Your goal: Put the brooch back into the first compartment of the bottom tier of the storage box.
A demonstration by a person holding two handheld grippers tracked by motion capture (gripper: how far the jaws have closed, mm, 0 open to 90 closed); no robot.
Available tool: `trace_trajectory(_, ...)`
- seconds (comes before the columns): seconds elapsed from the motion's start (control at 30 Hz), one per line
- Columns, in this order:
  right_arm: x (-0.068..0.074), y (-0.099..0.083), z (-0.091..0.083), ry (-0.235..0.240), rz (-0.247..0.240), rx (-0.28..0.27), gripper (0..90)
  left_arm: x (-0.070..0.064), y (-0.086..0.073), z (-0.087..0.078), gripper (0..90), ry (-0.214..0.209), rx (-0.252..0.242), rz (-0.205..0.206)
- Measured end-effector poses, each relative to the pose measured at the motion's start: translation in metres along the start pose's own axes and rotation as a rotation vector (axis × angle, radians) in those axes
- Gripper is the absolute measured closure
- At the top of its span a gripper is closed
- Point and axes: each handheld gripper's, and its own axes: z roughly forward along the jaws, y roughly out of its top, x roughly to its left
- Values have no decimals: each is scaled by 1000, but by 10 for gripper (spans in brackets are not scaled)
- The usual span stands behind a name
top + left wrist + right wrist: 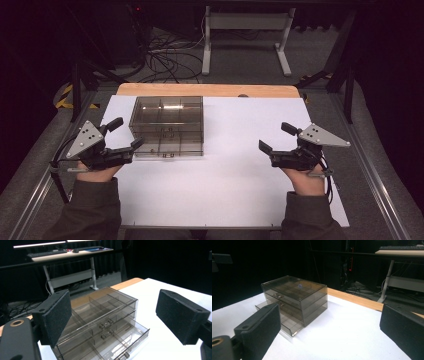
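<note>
Sitting on the left half of the white table (240, 175), toward its far edge, the smoky clear drawer organizer (167, 125) has three drawers stacked under a compartmented top, and its bottom drawer (117, 345) juts out toward the person while the two above look flush. From the left gripper (126, 134) the organizer lies just ahead and slightly to the inside; the inner jaw tip sits close to the box's near left corner in the high view, though whether it touches cannot be judged from there. Its jaws stand wide apart with nothing between them, and in the left gripper view the small drawer knobs (106, 325) fall in the gap between the pads. The right gripper (275, 137) is well apart from the box, across bare table, jaws likewise spread and empty; its own view shows the organizer (295, 301) off to the left at a distance. The drawers slide along the near-far line of the table, so the protruding drawer would close by a push straight away from the person. The left hand (97, 172) is plainly the nearer one for that.
</note>
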Motion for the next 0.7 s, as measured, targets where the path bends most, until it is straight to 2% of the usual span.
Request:
trace_trajectory(0.47, 0, 0, 0, -4, 3, 4, 41, 2, 4, -9, 109, -52, -23, 25)
trace_trajectory(0.7, 0, 0, 1, -3, 0, 5, 41, 2, 3, -8, 109, -49, -15, 30)
